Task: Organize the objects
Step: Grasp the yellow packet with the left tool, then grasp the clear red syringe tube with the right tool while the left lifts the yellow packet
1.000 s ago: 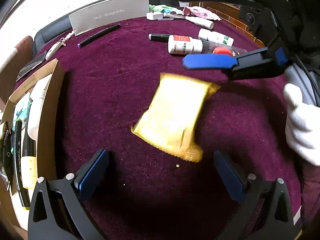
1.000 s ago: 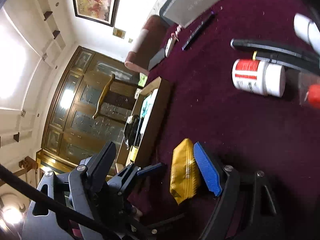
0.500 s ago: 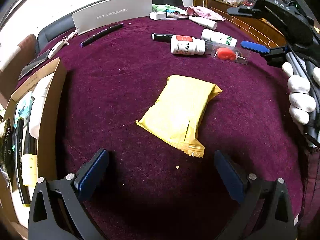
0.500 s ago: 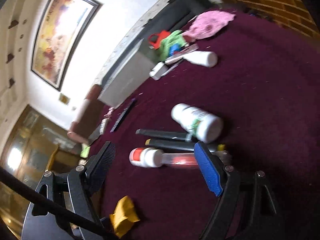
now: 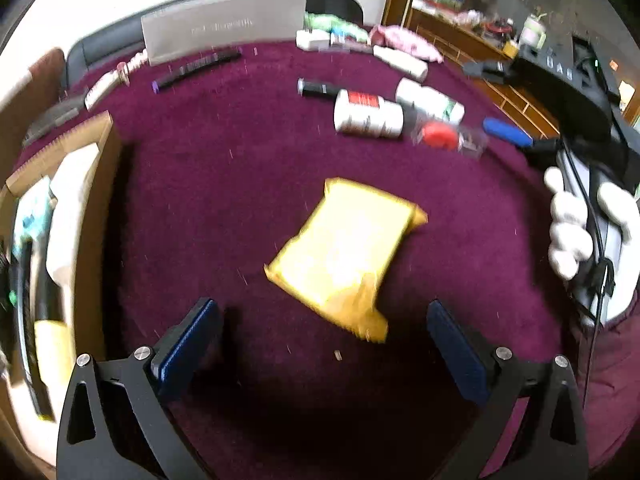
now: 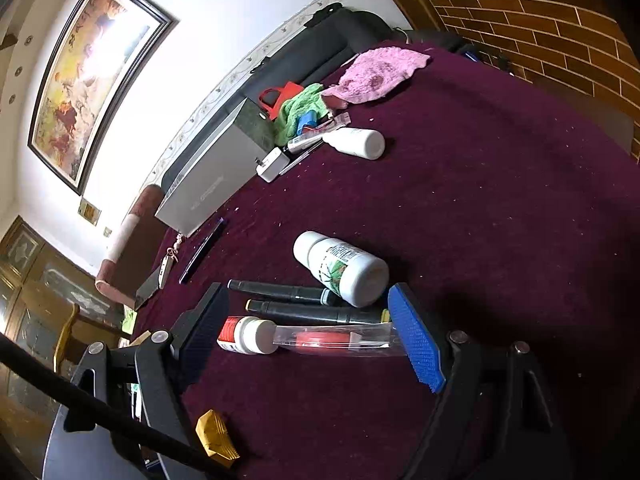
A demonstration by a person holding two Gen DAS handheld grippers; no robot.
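Note:
A yellow packet (image 5: 344, 256) lies flat on the purple tablecloth (image 5: 224, 168), just ahead of my open, empty left gripper (image 5: 320, 344). My right gripper (image 6: 310, 334) also stands open, low over a clear bag with a red thing inside (image 6: 332, 340) and a red-labelled white bottle (image 6: 244, 334). Both sit in the gap between its pads, and neither pad presses on them. Two black markers (image 6: 316, 312) and a green-labelled white bottle (image 6: 344, 268) lie just beyond. The left wrist view shows a white-gloved hand (image 5: 568, 232) holding that gripper at the right.
An open cardboard box (image 5: 92, 200) with several items inside stands at the left edge. A grey box (image 6: 212, 184), a pink cloth (image 6: 376, 74), a green cloth (image 6: 298, 112), a white charger (image 6: 272, 164) and another white bottle (image 6: 356, 142) crowd the far side. A brick wall (image 6: 560, 32) lies beyond.
My right gripper swung away from over the yellow packet to the bottles and clear bag, staying open. The packet rests on the cloth. My left gripper barely moved.

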